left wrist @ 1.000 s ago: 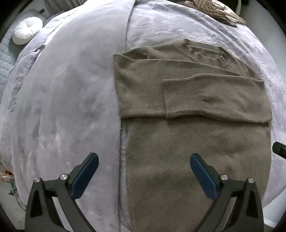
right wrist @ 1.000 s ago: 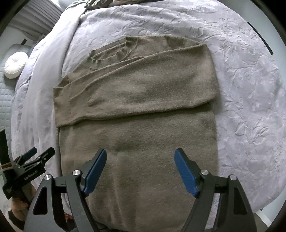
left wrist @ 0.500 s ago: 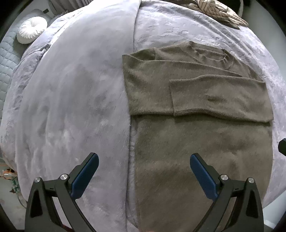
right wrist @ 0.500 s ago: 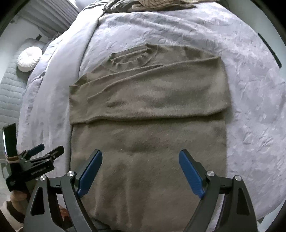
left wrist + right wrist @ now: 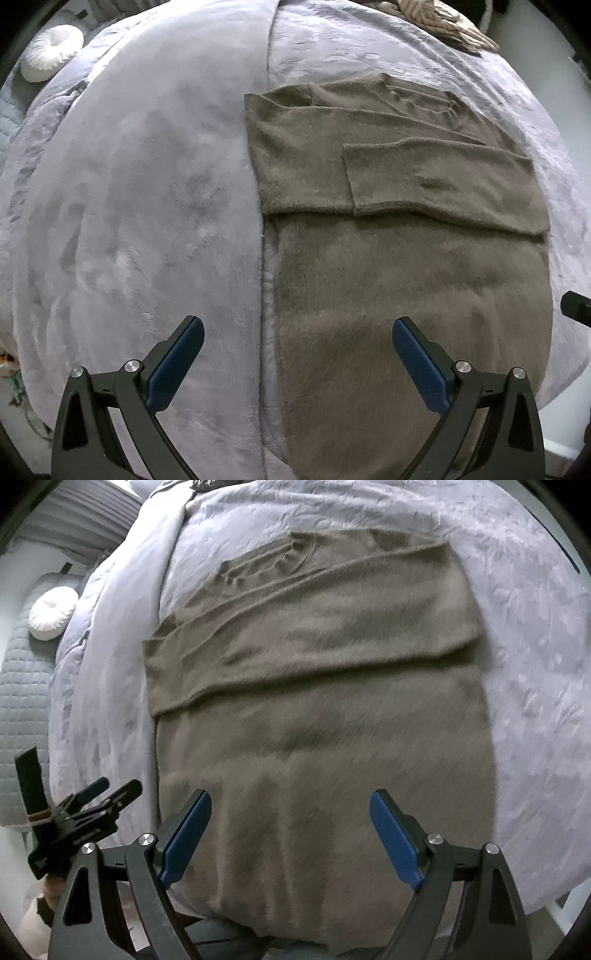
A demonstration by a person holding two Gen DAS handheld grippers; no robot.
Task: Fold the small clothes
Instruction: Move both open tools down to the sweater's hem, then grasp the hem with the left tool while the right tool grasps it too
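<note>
The right gripper hangs with its blue pads spread wide and nothing pinched, over the lower body of the olive-brown sweater. The left gripper is equally spread and empty, one pad above the grey plush blanket and the other above the sweater's side edge. From either pair of tongs the sweater runs toward 12 o'clock on the bed, both sleeves folded across the chest and the collar farthest away; its hem droops over the mattress edge at 6 o'clock. The likely trouble is the hem grab: a pad coming down astride the edge could pinch blanket together with knit, dragging the bedding up. Uneven grips at the two corners would skew the fold, and a quick lift could slide the loose sleeves off the chest.
</note>
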